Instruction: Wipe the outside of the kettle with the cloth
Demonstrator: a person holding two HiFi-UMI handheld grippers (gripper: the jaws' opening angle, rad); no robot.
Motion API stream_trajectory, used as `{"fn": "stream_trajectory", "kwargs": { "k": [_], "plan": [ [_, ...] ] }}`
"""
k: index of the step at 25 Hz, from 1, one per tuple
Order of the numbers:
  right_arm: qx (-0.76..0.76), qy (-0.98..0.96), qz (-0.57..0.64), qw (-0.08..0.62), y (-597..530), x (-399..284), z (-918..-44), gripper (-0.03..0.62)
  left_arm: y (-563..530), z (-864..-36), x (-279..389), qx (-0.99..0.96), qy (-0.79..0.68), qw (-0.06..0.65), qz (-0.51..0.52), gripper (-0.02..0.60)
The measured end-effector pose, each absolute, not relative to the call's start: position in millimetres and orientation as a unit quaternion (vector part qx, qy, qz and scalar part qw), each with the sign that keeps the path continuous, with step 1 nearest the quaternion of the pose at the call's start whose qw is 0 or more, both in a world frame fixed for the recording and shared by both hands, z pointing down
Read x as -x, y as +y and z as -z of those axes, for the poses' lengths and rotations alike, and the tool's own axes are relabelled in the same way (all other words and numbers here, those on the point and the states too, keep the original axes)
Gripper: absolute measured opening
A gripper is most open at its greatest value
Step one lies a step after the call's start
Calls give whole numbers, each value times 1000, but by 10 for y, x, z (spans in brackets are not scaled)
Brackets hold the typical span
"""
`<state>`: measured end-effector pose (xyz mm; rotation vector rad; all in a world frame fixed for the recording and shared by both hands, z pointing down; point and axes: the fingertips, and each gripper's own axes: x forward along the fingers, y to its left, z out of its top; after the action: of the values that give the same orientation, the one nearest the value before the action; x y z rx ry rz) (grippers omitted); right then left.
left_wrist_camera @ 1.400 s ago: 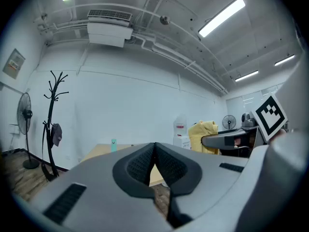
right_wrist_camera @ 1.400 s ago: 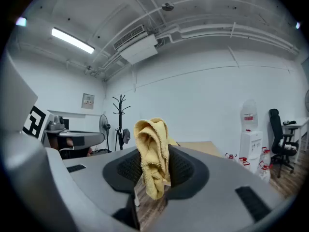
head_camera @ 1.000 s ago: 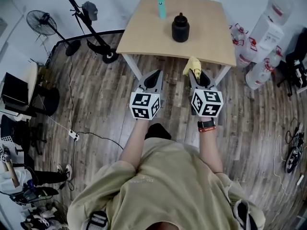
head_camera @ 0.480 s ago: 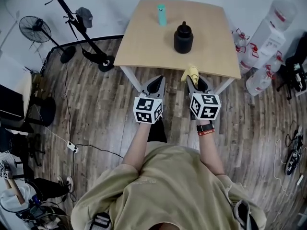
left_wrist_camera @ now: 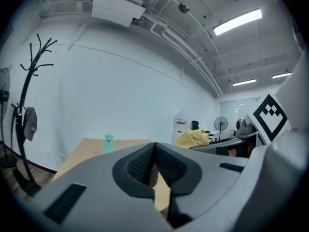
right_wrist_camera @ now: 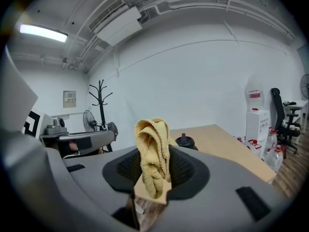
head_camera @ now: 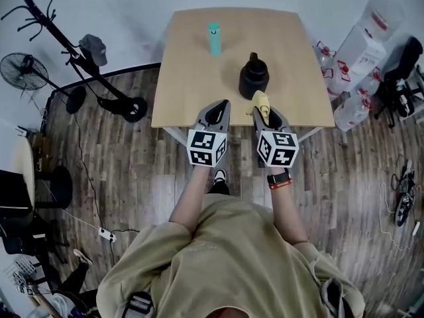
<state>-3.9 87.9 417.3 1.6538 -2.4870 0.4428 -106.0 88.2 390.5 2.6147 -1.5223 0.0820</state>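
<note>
Centrally in the head view, the right gripper [head_camera: 264, 108] had its fingers clamped on the yellow cloth [right_wrist_camera: 153, 153]. The left gripper [left_wrist_camera: 154, 154] had its fingers together, empty. The black kettle [head_camera: 254, 78] stood on the tabletop [head_camera: 192, 78], partly hidden in the right gripper view.

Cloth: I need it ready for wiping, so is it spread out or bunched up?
Bunched up: the yellow cloth is a crumpled wad clamped in the right hand-held gripper, none of it spread flat.

kettle [right_wrist_camera: 186, 141]: body hidden behind right hand-held gripper [right_wrist_camera: 154, 170] | cloth [head_camera: 260, 101]: rear end hidden in jaws
</note>
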Motion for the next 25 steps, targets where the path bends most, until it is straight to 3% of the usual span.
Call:
{"fn": "stream_trajectory", "kwargs": {
  "k": [11, 25],
  "plan": [
    [-607, -771, -185, 52, -282, 493, -4449, 146, -432, -4119, 1489, -895, -441, 50, -36, 25],
    [-591, -761, -257, 75, -1138, 755, -5167, 146, -1207, -4682, 1721, -881, -459, 90, -69, 25]
  ]
}}
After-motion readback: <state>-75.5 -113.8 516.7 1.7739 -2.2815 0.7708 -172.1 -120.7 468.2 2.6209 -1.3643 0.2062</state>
